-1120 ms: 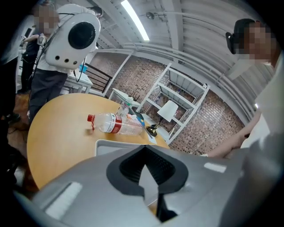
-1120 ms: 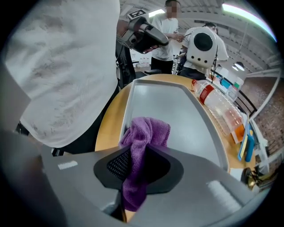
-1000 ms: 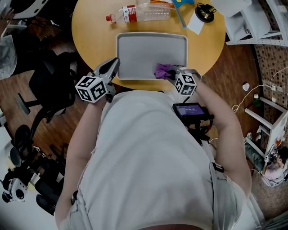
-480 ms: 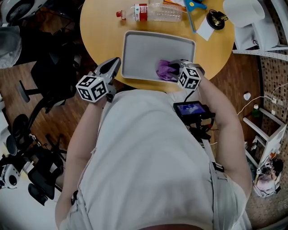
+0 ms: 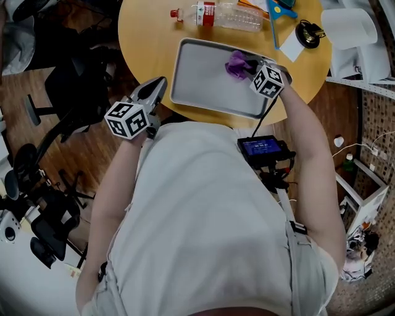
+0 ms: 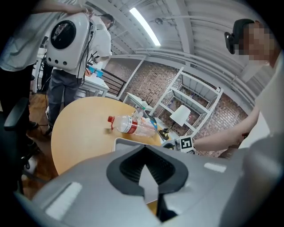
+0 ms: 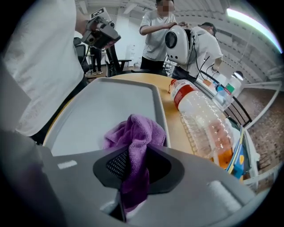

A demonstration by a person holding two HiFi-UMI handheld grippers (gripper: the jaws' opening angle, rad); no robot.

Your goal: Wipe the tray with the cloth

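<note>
Presently, cloth [image 5: 235,62] pinched in right tongs [image 5: 248,65], just closing, at tray [image 5: 197,77] far-right corner; long axis leftward; left tongs [image 5: 158,87] closed, empty.

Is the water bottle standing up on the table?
No, the bottle lies on its side on the round table, beyond the tray.

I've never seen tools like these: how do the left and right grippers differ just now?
The right gripper, its fingers having just closed further, pinches the purple cloth; the left gripper is shut on nothing. The right gripper reaches over the grey tray; the left gripper stays outside it. Each carries a marker cube.
</note>
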